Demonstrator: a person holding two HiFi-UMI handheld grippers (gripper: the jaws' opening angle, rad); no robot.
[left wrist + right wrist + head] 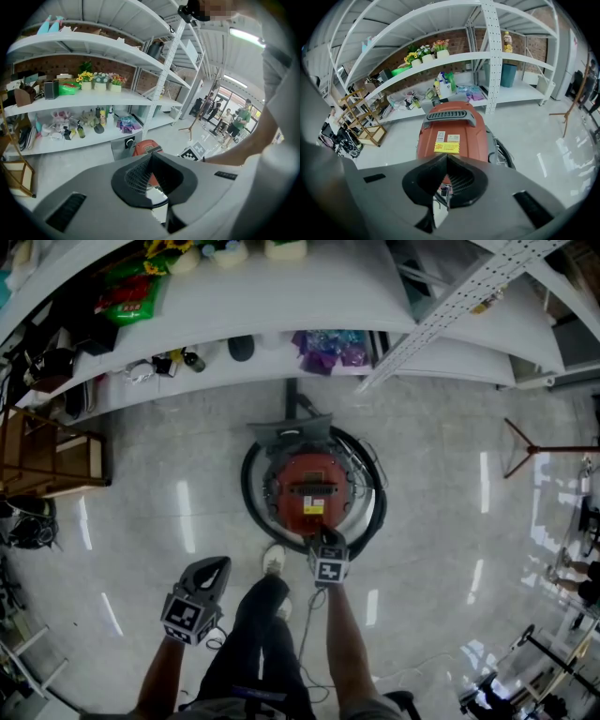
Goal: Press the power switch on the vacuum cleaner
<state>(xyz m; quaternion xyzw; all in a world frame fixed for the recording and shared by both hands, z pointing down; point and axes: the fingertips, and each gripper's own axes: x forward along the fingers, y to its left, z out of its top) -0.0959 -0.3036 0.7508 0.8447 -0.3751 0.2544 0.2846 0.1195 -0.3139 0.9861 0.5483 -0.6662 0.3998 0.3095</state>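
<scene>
One red vacuum cleaner (310,491) sits mid-frame, shelving (281,296) along the top, open floor (450,484) either side. Two grippers, jaws closed and empty: right gripper (328,544) at its near edge, left gripper (217,566) lower left.

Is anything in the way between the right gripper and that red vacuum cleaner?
Nothing visible. The right gripper, jaws shut and empty, points straight at the near end of the red vacuum cleaner, with no object between them. The black hose coils round the machine's sides, not across the approach. I cannot make out the switch itself.
</scene>
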